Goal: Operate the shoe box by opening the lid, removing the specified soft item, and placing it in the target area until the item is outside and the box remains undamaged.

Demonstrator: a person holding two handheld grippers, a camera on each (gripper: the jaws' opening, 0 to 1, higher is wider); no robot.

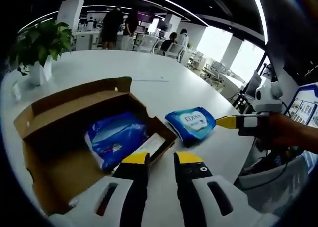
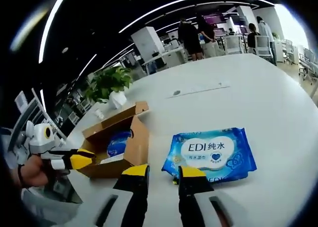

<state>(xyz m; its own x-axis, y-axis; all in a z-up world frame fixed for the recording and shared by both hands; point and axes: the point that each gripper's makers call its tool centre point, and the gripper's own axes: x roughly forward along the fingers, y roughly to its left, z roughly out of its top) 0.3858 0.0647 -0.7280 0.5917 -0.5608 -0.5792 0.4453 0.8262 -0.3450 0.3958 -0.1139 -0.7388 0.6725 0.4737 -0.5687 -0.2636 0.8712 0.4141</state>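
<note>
A: Box status?

B: The shoe box (image 1: 74, 137) lies open on the white table (image 1: 164, 83), its lid (image 1: 74, 100) folded back on the far side. Inside it you have a blue soft pack (image 1: 117, 137) lying flat on the box floor, with a white card (image 1: 151, 146) beside it at the end nearest your left gripper (image 1: 161, 160).

A: And the item that is out?

B: The wipes pack (image 2: 211, 155), blue with a white label reading EDI, rests flat on the table just beside the box, outside it. In the right gripper view it lies directly ahead of your right gripper (image 2: 163, 171), its near edge at the yellow tips.

A: Jaw state, both sides?

B: Left: the jaws stand a little apart with nothing between them, hovering at the box's near corner. Right: the jaws also show a narrow gap and hold nothing; in the left gripper view its tip sits at the pack's edge, and contact cannot be told.

A: Surroundings?

B: A potted plant (image 1: 42, 45) stands at the table's far side, well apart from the box. People (image 1: 119, 26) stand in the office beyond.
</note>
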